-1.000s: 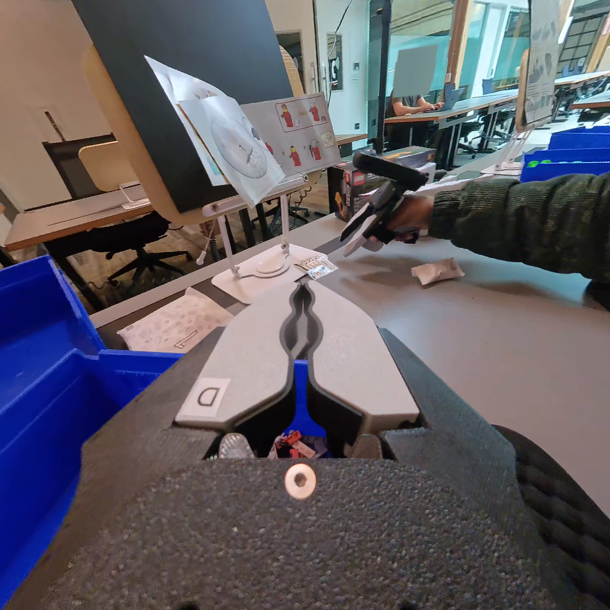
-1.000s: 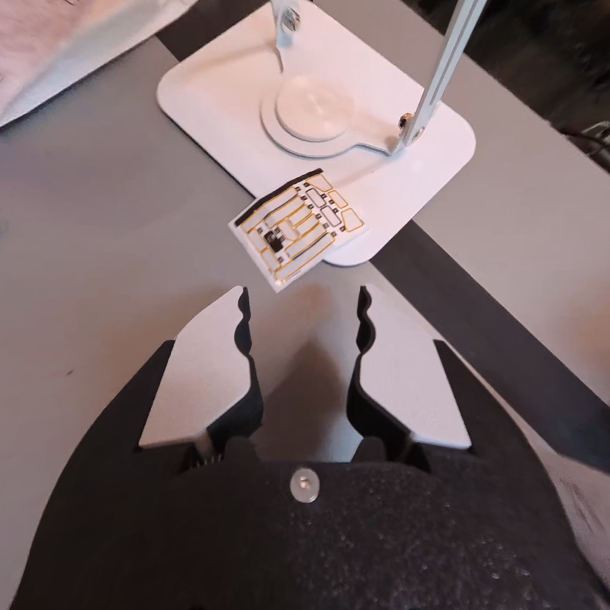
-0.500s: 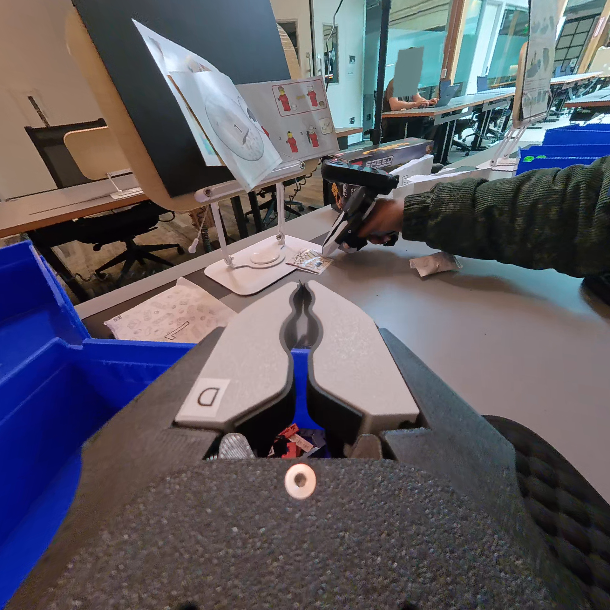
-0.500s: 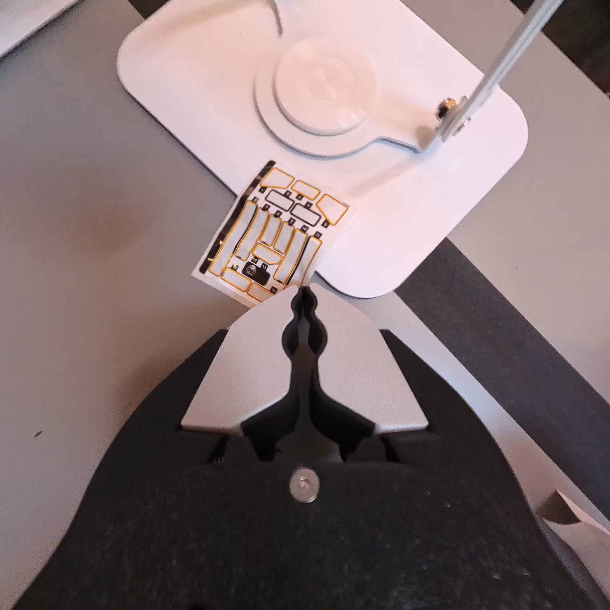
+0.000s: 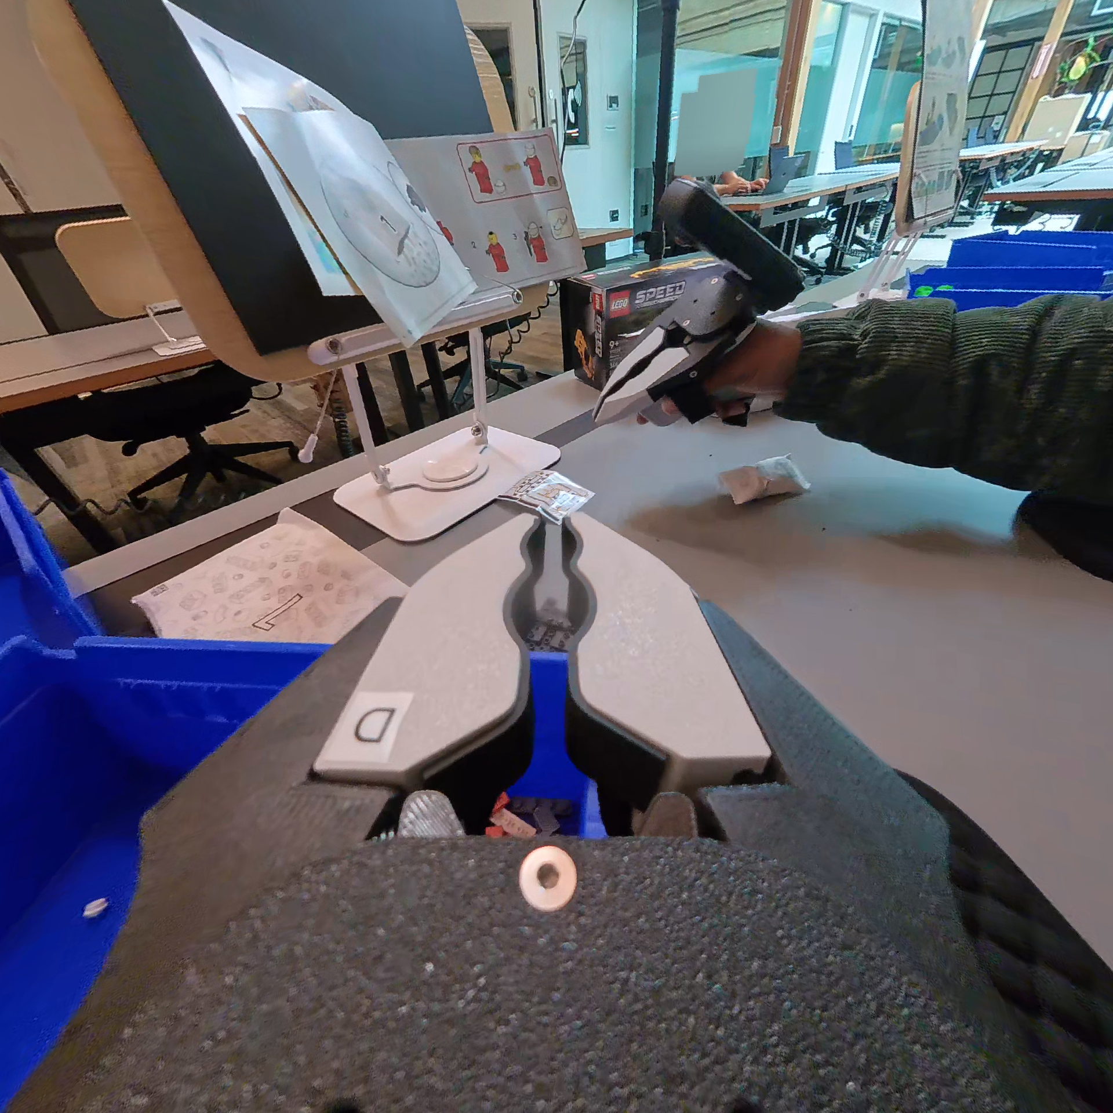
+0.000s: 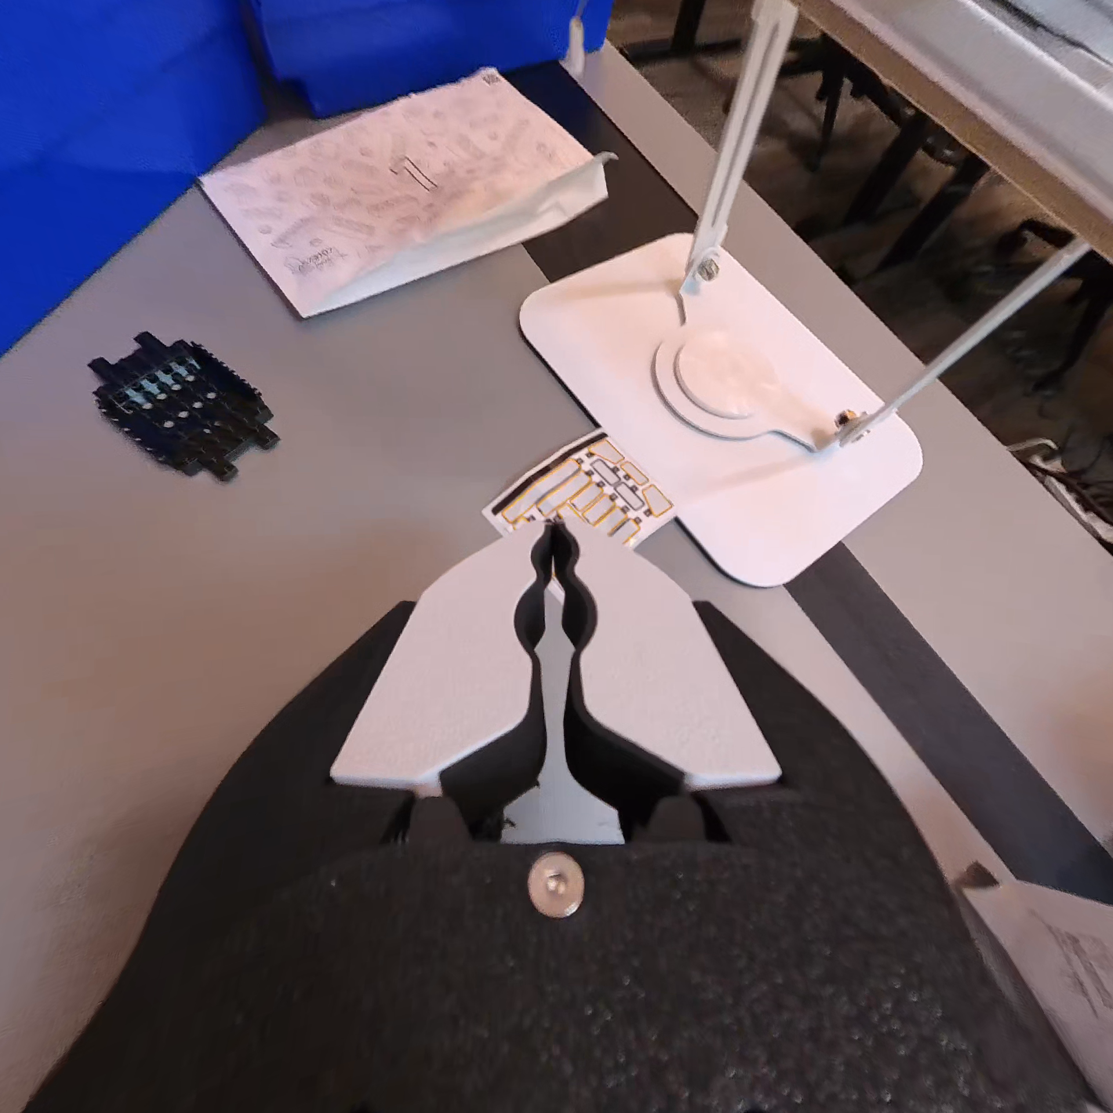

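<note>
Your right gripper (image 6: 553, 530), jaws closed and empty, hovers over the sticker sheet (image 6: 581, 489); only its view shows the black plate (image 6: 180, 406) far left. Your left gripper (image 5: 549, 530), nearly closed and empty, hangs above the blue bin (image 5: 90, 723).

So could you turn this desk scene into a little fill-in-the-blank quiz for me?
1. The bin beside the left gripper is ___ in colour.
2. The sticker sheet lies at the edge of the stand's ___ base.
3. The left gripper and the right gripper both have their jaws ___.
4. The flat brick assembly lying alone on the grey table is ___ in colour.

Missing words: blue; white; shut; black.
</note>
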Tool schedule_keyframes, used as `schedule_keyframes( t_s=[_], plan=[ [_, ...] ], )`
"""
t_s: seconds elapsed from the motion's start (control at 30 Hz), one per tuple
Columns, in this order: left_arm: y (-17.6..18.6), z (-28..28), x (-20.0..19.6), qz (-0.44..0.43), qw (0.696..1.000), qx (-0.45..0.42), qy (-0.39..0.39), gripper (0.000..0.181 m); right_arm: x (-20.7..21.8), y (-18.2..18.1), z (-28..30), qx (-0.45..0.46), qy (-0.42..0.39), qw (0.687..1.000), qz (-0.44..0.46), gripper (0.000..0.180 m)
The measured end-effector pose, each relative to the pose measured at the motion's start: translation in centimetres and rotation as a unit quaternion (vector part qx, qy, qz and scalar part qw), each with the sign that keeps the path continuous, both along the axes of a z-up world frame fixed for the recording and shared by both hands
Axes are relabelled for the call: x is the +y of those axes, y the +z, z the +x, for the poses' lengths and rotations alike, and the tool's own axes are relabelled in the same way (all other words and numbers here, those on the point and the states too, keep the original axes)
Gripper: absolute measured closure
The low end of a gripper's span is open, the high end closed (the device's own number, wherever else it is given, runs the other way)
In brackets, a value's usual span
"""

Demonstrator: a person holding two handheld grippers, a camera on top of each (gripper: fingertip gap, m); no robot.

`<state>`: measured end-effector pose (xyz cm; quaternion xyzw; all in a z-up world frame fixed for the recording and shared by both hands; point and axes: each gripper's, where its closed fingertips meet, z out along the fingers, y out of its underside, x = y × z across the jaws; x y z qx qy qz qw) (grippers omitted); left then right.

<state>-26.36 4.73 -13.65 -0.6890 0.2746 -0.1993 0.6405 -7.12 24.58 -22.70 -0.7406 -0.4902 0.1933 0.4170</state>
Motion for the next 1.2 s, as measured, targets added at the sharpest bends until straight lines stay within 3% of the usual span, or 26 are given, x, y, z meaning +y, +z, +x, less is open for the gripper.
schedule_keyframes(
  t_s=[0.03, 0.2, 0.3, 0.4, 0.57, 0.83, 0.97, 1.1, 1.2],
  plan=[
    [0.1, 0.2, 0.0, 0.001, 1.0, -0.002, -0.002, 0.177, 0.1, -0.3, 0.1, -0.011, -0.009, 1.0, -0.004, 0.18],
    [0.2, 0.8, -0.3, 0.006, 1.0, 0.002, -0.009, 0.177, 2.9, -4.4, -0.5, -0.047, -0.076, 0.992, -0.085, 0.123],
    [0.2, 0.7, -0.2, 0.008, 1.0, 0.002, -0.007, 0.177, 4.2, -7.0, -1.4, -0.074, -0.098, 0.984, -0.129, 0.11],
    [0.2, 0.4, -0.2, 0.007, 1.0, -0.003, -0.005, 0.178, 5.0, -8.3, -1.8, -0.094, -0.116, 0.977, -0.149, 0.131],
    [0.2, -0.2, -0.2, 0.009, 1.0, -0.01, -0.001, 0.178, 3.2, -7.5, -3.2, -0.058, -0.056, 0.984, -0.158, 0.178],
    [-0.1, -0.1, -0.1, 0.0, 1.0, -0.011, -0.003, 0.177, -2.9, -0.8, -3.3, 0.04, 0.06, 0.995, -0.067, 0.18],
    [-0.5, 0.6, -0.1, -0.008, 1.0, -0.005, -0.012, 0.175, -6.5, 2.1, -1.8, 0.069, 0.079, 0.993, -0.044, 0.18],
    [-0.7, 1.1, -0.3, -0.01, 1.0, 0.001, -0.02, 0.175, -9.6, 4.6, 1.1, 0.109, 0.09, 0.988, -0.057, 0.18],
    [-1.0, 1.8, -0.4, -0.014, 0.999, 0.007, -0.03, 0.175, -12.6, 4.5, 3.0, 0.107, 0.125, 0.982, -0.096, 0.18]
  ],
)
